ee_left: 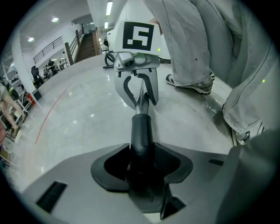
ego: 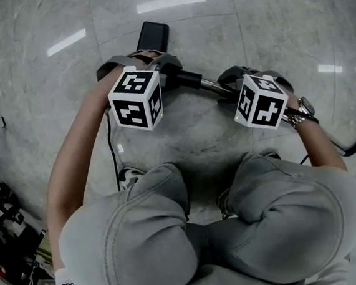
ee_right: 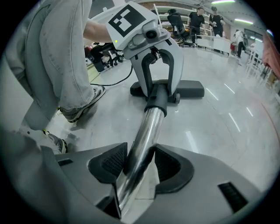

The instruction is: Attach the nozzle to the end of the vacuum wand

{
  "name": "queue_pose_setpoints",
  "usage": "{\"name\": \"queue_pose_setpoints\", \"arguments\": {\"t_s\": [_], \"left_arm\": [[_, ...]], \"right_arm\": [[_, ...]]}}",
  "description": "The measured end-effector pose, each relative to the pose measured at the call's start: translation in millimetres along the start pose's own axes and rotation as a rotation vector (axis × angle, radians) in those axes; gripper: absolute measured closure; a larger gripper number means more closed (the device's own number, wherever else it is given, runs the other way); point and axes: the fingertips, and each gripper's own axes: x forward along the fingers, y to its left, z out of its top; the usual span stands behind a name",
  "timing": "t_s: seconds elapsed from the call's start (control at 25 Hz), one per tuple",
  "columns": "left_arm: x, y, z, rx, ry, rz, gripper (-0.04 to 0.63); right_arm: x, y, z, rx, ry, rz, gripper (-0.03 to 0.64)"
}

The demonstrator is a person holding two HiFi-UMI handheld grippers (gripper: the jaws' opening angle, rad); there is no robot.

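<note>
My left gripper (ee_left: pixel 142 162) grips the nozzle (ee_left: pixel 141 129) by its black neck. My right gripper (ee_right: pixel 138 164) looks loose around the wand (ee_right: pixel 148 127). Both lie in one line, the wand running up-frame into the neck.

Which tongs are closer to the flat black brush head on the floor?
Left. The left tongs grip the nozzle's neck right beside the brush head; the right tongs sit around the shiny wand, farther away.

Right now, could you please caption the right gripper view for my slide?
Shiny wand runs through the right claw to the nozzle, whose neck the left claw clamps.
</note>
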Motion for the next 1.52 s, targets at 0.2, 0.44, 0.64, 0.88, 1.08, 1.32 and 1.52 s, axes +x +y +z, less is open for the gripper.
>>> {"name": "queue_pose_setpoints", "arguments": {"t_s": [0.2, 0.44, 0.64, 0.88, 1.08, 1.32, 1.52], "left_arm": [[-0.2, 2.9, 1.8, 0.035, 0.028, -0.001, 0.414], [3.8, -2.4, 4.4, 0.069, 0.043, -0.011, 0.414], [5.5, -12.6, 12.6, 0.082, 0.014, -0.062, 0.414], [0.8, -3.7, 85.9, 0.077, -0.241, 0.026, 0.532], [-25.3, 20.1, 58.4, -0.157, -0.310, 0.119, 0.469], [-44.8, 27.2, -45.3, -0.357, -0.123, 0.172, 0.417], [-62.5, 44.4, -117.8, -0.709, -0.151, 0.289, 0.419]], "right_arm": [[-2.1, -4.3, 0.0, -0.015, 0.025, -0.006, 0.425], [2.8, 2.7, -5.2, -0.035, 0.048, 0.034, 0.420], [8.0, 12.9, -8.0, -0.051, 0.063, 0.078, 0.417], [3.2, -2.0, 8.4, -0.012, -0.002, 0.015, 0.417], [6.0, -4.7, 7.1, 0.010, -0.014, 0.019, 0.417], [9.3, -5.4, 3.8, 0.011, -0.009, 0.024, 0.417], [7.9, -10.5, 5.5, 0.008, 0.001, 0.019, 0.417]]}}
